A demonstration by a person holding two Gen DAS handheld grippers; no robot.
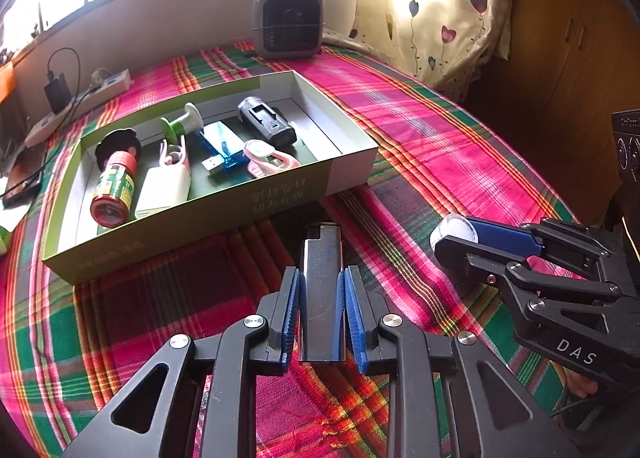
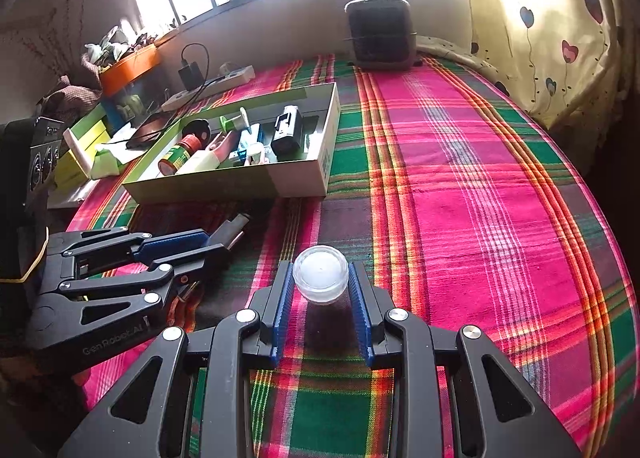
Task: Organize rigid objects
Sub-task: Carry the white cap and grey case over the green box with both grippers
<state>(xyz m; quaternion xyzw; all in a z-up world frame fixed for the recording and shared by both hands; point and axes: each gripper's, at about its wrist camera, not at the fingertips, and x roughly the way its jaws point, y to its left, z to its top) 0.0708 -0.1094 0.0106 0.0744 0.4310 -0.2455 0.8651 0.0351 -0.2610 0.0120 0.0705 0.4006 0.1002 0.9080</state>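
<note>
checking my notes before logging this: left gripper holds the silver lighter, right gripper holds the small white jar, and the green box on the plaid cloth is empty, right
Not quite: the green box is not empty. The left wrist view shows several things in it, among them a red-capped bottle and a blue USB stick. The rest holds: the left gripper clamps the silver lighter and the right gripper the small white jar.

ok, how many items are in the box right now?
6. In the box, left to right: red-capped bottle, white case, green spool, blue USB stick, pink clip, black device. Smaller items may be hidden underneath.
</note>
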